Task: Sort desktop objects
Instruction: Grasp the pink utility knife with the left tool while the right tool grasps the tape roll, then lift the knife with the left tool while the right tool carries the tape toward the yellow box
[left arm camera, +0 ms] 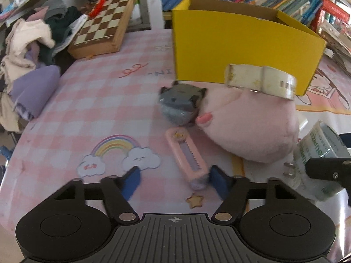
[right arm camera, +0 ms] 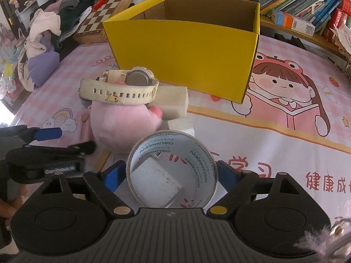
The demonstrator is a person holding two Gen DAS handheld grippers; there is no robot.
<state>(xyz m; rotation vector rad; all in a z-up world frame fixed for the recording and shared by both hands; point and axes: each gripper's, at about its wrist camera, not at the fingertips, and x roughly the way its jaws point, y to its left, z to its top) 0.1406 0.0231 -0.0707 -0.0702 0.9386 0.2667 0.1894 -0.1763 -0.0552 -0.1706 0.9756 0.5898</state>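
Though the grey toy [left arm camera: 178, 104] ahead of my left gripper [left arm camera: 174, 180] blurs, jaws gape around the pink cutter [left arm camera: 186, 155]; right gripper [right arm camera: 172, 174] (blue pads touching) clasps the tape roll [right arm camera: 172, 168].

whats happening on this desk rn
A person is sorting desk clutter with two hand-held tools. The right tool straddles a tape roll, while the left tool hangs open by a pink utility knife. A watch sits on a pink plush before the yellow box.
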